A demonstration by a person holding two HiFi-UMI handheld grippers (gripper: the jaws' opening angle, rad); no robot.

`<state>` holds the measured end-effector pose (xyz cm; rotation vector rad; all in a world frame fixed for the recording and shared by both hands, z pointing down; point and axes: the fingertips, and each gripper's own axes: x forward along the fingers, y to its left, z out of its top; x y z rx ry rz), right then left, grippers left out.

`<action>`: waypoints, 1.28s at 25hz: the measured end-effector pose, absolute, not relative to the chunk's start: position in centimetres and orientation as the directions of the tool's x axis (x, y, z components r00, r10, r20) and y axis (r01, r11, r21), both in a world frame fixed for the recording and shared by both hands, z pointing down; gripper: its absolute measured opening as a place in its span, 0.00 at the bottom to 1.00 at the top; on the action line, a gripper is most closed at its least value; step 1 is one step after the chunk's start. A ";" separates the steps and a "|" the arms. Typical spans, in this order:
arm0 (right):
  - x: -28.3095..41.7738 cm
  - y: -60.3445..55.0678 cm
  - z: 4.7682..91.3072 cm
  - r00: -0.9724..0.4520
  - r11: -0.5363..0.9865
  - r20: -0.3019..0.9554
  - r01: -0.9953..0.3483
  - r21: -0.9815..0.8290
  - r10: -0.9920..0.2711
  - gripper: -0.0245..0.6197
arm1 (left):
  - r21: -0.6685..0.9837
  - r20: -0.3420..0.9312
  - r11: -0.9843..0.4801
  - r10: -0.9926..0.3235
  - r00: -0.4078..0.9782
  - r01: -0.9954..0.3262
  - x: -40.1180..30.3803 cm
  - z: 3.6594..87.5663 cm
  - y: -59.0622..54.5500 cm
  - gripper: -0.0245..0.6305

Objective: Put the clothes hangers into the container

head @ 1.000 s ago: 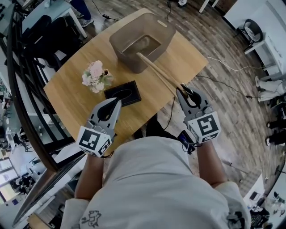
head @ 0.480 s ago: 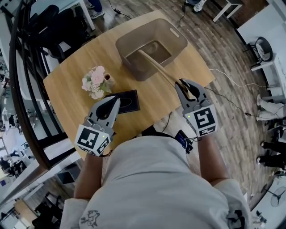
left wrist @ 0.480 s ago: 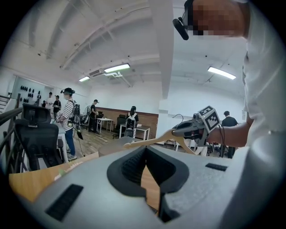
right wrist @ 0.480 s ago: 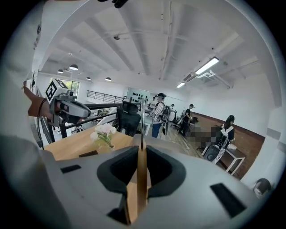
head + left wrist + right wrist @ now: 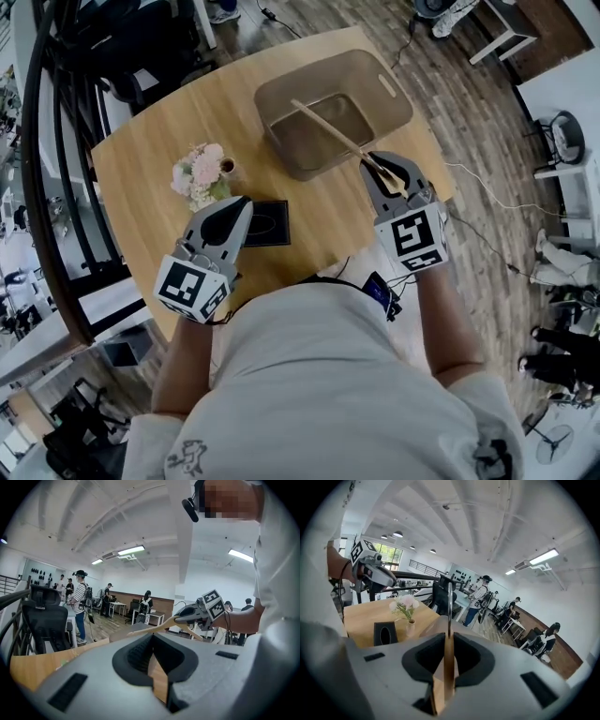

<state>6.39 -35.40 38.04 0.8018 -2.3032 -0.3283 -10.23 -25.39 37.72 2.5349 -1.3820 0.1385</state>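
Your left tool (image 5: 244, 204): closed, empty, over the pale wood-grain worktop (image 5: 141, 169). Your right tool (image 5: 380, 161): clamped on a slim wooden hanger (image 5: 333, 133), which reaches over the smooth taupe rectangular container (image 5: 394, 89), upper centre. Beyond: dark plank floor (image 5: 469, 187).

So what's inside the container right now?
Only the wooden hanger, held by the right gripper, slants across the container opening. The floor looks bare; the near wall hides its near edge.
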 end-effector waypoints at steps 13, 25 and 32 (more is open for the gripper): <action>2.3 -40.5 42.1 -0.566 0.818 0.625 -0.172 0.548 -0.538 0.13 | 0.186 0.239 -0.425 -0.855 0.460 -0.886 -11.1 38.8 -27.7 0.05; -1.1 -42.2 47.3 -0.550 0.834 0.732 0.109 0.540 -0.402 0.13 | 0.202 0.271 -0.352 -0.877 0.398 -0.914 -12.0 40.1 -29.4 0.05; -1.9 -43.3 50.9 -0.515 0.827 0.791 0.246 0.505 -0.330 0.13 | 0.210 0.291 -0.333 -0.877 0.384 -0.919 -11.7 41.1 -29.9 0.05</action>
